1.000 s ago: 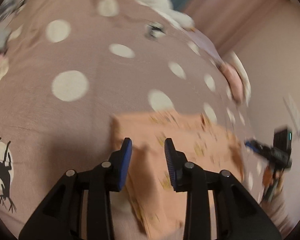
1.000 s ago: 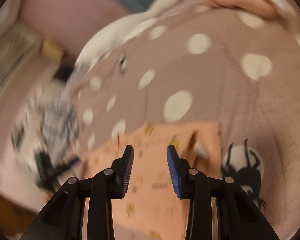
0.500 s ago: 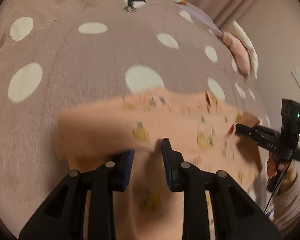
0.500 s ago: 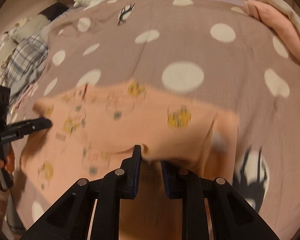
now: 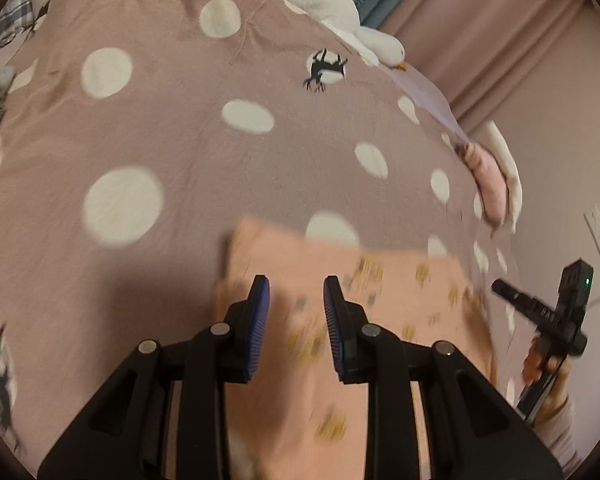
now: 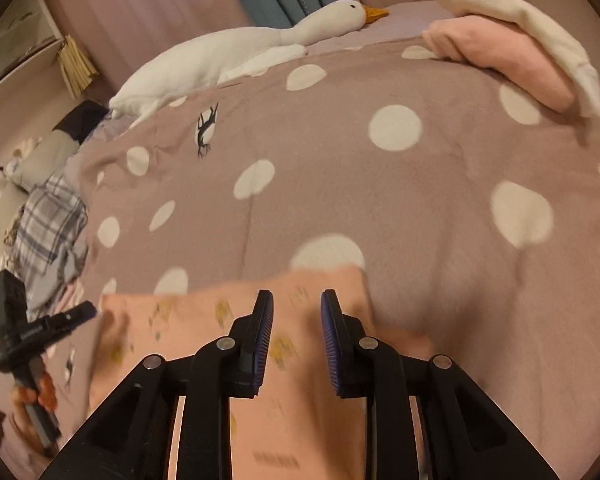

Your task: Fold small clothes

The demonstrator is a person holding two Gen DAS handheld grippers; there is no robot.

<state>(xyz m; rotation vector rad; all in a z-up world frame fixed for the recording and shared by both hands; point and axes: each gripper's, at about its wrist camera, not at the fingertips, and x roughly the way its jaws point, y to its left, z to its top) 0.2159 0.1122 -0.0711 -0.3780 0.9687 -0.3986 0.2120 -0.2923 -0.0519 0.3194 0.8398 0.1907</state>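
Observation:
A peach garment [image 5: 400,292] with small yellow prints lies as a folded rectangle on the spotted mauve bedspread [image 5: 180,120]. My left gripper [image 5: 296,280] stands over its left part, jaws narrow, peach cloth filling the gap between the pads. In the right wrist view the same garment [image 6: 188,320] lies under my right gripper [image 6: 296,294], held the same way near its right end. Each gripper shows in the other's view: the right gripper [image 5: 500,288] at the cloth's right edge, the left gripper [image 6: 90,310] at its left edge. The cloth is blurred.
A white goose plush [image 6: 220,60] lies along the far side of the bedspread [image 6: 420,200]. Pink and cream folded pieces [image 6: 500,56] sit at the far right. A pile of plaid clothes [image 6: 48,224] lies at the left edge. A wall is close on the right.
Half a second ago the garment was raised and stretched wide between both grippers. Now it sits lower as a smaller rectangle, much as one second ago, and both jaws are slightly narrower than then.

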